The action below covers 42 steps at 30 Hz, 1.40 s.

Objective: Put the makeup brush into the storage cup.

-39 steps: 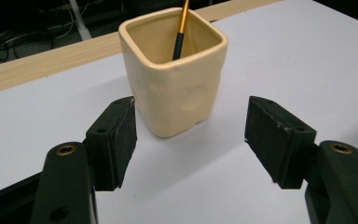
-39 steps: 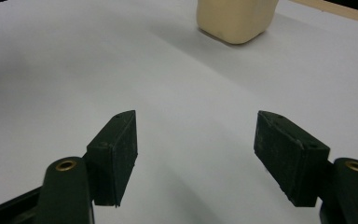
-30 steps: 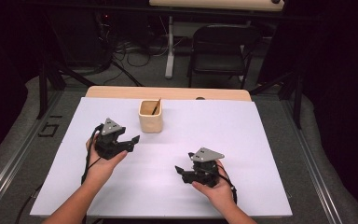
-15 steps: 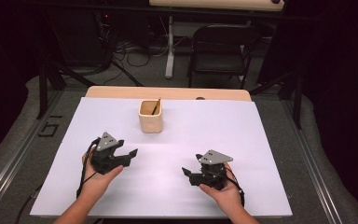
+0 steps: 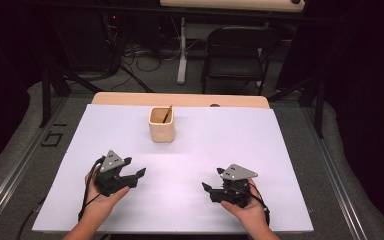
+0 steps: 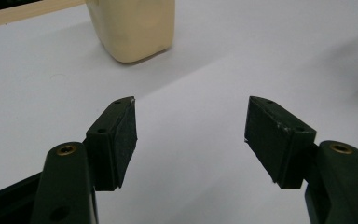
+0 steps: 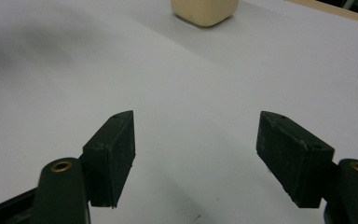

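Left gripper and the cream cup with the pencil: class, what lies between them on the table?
Nothing: in the high view, bare white table surface separates the left gripper from the cream cup; the left gripper view shows the same.

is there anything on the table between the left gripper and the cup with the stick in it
Nothing visible does. Bare white table lies between the open left gripper and the beige cup.

A white sheet covers the tabletop point(image 5: 280, 165), its wooden edge showing along the far side. Beyond it, a dark folding chair point(image 5: 237, 55) stands on grey carpet point(image 5: 145, 80) beside tangled cables point(image 5: 135, 57). The room behind lies in deep shadow; what may be metal rails point(image 5: 10, 185) flank the tabletop.
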### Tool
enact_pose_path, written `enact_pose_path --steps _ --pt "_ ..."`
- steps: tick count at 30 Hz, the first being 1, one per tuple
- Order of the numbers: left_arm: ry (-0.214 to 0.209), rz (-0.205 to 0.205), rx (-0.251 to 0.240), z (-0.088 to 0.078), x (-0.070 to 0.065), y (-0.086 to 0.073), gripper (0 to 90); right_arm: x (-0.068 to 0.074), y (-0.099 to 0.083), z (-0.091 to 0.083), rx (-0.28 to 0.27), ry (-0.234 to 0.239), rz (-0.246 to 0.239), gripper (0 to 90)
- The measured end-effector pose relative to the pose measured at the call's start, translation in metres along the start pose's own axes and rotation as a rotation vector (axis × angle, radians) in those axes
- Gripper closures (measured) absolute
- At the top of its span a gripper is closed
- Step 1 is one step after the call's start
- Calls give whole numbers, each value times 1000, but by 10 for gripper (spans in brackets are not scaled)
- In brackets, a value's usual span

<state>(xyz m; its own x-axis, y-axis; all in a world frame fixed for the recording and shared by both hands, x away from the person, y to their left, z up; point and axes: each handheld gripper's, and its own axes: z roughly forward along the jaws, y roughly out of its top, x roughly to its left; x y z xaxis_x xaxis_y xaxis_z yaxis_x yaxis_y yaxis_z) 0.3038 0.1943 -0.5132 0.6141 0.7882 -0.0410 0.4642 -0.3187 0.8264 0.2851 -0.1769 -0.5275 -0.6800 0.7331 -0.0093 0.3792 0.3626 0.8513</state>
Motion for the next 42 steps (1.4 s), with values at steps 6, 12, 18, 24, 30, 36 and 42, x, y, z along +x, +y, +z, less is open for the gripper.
enact_pose_path --steps 6,12,18,24,30,36,42 --pt "-4 -4 11 -5 1 -9 345 -5 -6 -8 5 -10 1 285" --pt "8 -11 26 -11 5 -18 344 -10 -12 -15 16 -20 11 285" --pt "24 -19 33 -16 11 -24 344 -17 -19 -23 18 -43 18 284" --pt "31 -36 44 -19 17 -31 344 -25 -28 -32 28 -68 34 285" --pt "54 -34 51 -22 22 -35 344 -34 -35 -40 36 -91 44 285" --pt "61 -47 53 -23 26 -38 344 -41 -40 -44 40 -103 62 284" --pt "61 -64 49 -21 29 -38 344 -44 -41 -44 42 -104 60 284"
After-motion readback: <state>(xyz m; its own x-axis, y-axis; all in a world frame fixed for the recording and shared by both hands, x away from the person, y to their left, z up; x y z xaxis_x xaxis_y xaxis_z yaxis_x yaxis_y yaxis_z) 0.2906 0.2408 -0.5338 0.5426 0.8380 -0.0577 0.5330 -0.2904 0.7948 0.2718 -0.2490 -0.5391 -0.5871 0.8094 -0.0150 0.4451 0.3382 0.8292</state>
